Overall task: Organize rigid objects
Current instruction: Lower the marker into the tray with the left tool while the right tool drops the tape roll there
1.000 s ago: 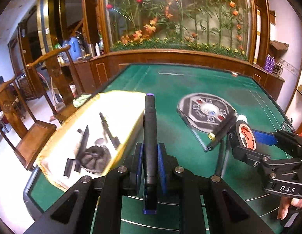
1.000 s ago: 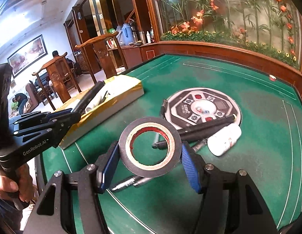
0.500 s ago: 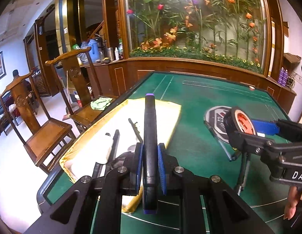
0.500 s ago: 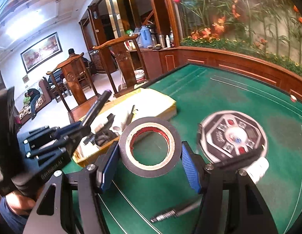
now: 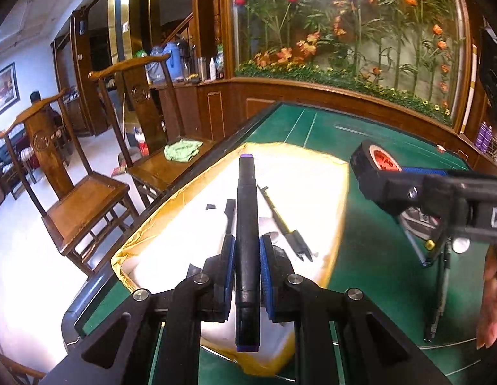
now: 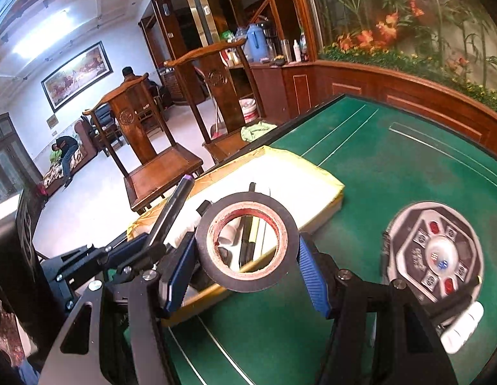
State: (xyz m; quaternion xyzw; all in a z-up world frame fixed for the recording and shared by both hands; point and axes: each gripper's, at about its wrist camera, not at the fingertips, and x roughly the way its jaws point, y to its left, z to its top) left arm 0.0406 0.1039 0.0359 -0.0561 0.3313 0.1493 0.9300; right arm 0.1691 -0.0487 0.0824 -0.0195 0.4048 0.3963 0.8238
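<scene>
Tongs on my left [image 5: 246,276] are clamped on a black marker [image 5: 246,240], its blue pads pressed to the barrel on both sides. The marker points straight ahead, with a purple cap end at the far tip and another purple end sticking out toward the camera. It hangs over the yellow-edged tray [image 5: 339,205] with the white lining, which sits on the green table [image 5: 376,256] near its left edge.

My right tongs [image 6: 248,256] are closed on a roll of black tape [image 6: 248,247], the blue pads squeezing its outer rim on either side, the roll's red-lined hole facing the camera. In the left view the same roll [image 5: 375,160] is held up in the air just beside the tray's right edge. In the right view it sits over the near corner of the tray [image 6: 331,192], and I can see pens lying inside through the hole.

Inside the tray lies a thin black pen with a yellow band [image 5: 283,221], plus a few other dark items I cannot make out under the glare.

On the table to the right rests a round grey disc with red buttons [image 6: 437,253], with a white bottle [image 6: 463,327] near it. Two more pens [image 5: 437,301] lie on the green surface under the right tongs. Two wooden chairs [image 5: 84,192] stand beside the table.
</scene>
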